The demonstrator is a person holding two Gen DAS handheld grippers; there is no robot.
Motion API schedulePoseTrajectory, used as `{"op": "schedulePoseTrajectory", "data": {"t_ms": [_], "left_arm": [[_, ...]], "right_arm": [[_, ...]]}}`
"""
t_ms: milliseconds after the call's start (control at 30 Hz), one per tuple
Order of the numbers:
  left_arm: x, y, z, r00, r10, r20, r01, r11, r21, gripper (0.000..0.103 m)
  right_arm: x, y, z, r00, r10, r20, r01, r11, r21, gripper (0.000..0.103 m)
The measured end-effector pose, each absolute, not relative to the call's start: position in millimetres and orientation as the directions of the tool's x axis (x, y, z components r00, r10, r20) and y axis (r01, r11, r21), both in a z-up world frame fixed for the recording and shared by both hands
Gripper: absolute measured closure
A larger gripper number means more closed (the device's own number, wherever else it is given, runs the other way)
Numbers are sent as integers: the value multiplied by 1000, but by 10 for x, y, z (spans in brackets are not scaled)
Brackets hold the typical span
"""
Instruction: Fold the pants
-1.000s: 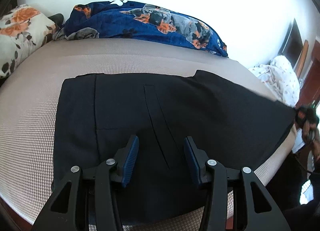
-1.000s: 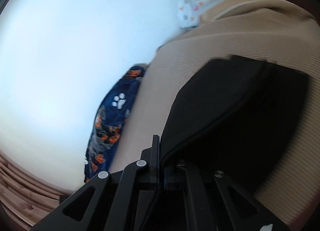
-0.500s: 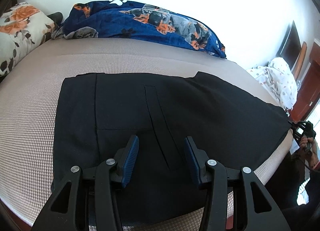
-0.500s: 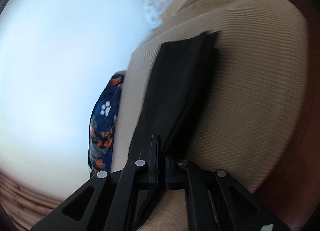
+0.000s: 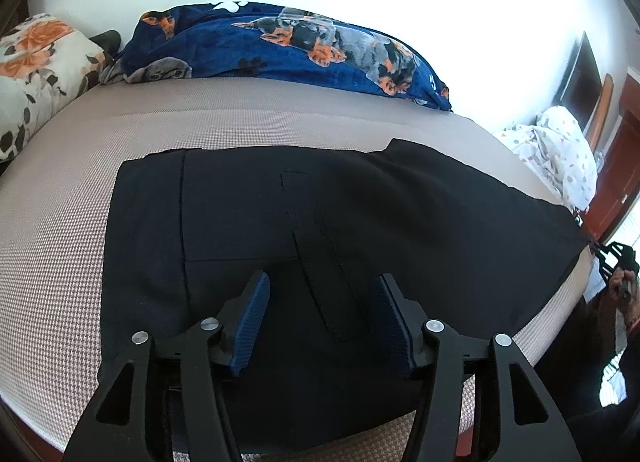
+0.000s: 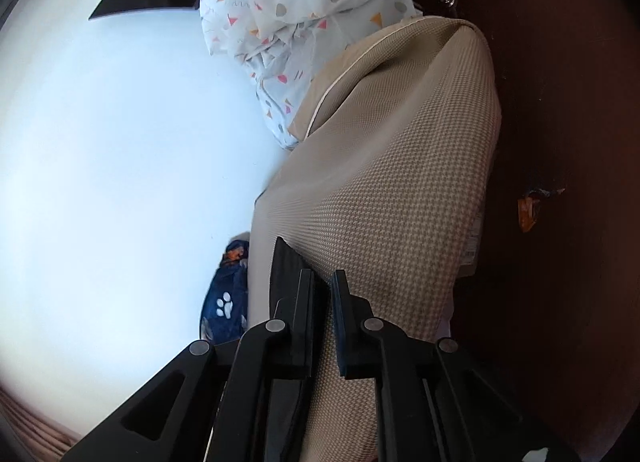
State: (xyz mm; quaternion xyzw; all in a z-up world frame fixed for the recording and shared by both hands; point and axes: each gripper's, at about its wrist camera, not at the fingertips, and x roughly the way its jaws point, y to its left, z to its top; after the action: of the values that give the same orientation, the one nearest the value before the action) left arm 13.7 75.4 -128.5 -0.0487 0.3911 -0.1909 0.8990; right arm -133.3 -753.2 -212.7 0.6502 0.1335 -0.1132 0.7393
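Black pants lie flat on the beige mattress, waistband to the left, legs running right to the bed's edge. My left gripper is open and hovers just above the pants' near middle, holding nothing. My right gripper is slightly open at the bed's right edge; the gap between its fingers shows mattress, and a black pants edge lies just left of its left finger. It also shows small in the left wrist view, beyond the leg ends.
A blue dog-print blanket lies along the far wall. A floral pillow sits at the far left. A white spotted sheet is bunched at the right end and also shows in the right wrist view. Dark wood floor lies below the bed.
My right gripper lowered the pants' leg end to the mattress edge and opened, letting the fabric go. The pants now lie flat. My left gripper has barely moved.
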Motion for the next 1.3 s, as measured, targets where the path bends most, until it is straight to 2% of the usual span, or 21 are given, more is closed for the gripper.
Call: {"op": "schedulePoseTrajectory", "data": {"t_ms": [100,167,200,233,300,400,600,767,900,1000,1033,1300], "left_arm": [[135,726,-1286,622,-375,-688,308,924,-225,43],[135,711,-1286,622,-370,-690,309,926,-218,42],[133,710,-1285,622,-370,-690,309,926,-218,42],[133,710,-1286,622,-371,-689,309,925,-220,42],[133,707,-1285,622,-375,-688,308,924,-226,42],[134,707,-1286,622,-378,-685,305,923,-232,42],[132,721,-1284,623,-386,-681,302,921,-245,42],[133,739,-1284,623,-393,-676,299,919,-258,42],[132,743,-1282,622,-397,-674,299,917,-264,42],[130,752,-1281,622,-401,-673,300,915,-268,42],[130,757,-1280,621,-403,-672,302,914,-270,42],[129,839,-1244,618,-417,-667,294,909,-296,42]], "right_arm": [[-1198,-7474,-2116,929,52,-366,353,169,920,91],[-1134,-7422,-2119,909,60,-412,395,194,898,88],[-1120,-7395,-2116,912,59,-405,388,195,901,85],[-1109,-7367,-2103,917,56,-394,377,198,905,78],[-1078,-7310,-2054,918,56,-392,371,225,901,72],[-998,-7199,-2040,936,127,-329,299,210,931,72],[-882,-7066,-1991,919,129,-372,324,289,901,71],[-646,-6902,-2005,893,232,-385,304,320,897,71],[-456,-6795,-2021,889,267,-372,284,315,906,74],[-323,-6733,-1999,843,243,-480,370,385,845,99],[-342,-6755,-2033,851,236,-469,373,356,857,102],[-414,-6777,-2040,863,199,-464,381,345,858,102]]}}
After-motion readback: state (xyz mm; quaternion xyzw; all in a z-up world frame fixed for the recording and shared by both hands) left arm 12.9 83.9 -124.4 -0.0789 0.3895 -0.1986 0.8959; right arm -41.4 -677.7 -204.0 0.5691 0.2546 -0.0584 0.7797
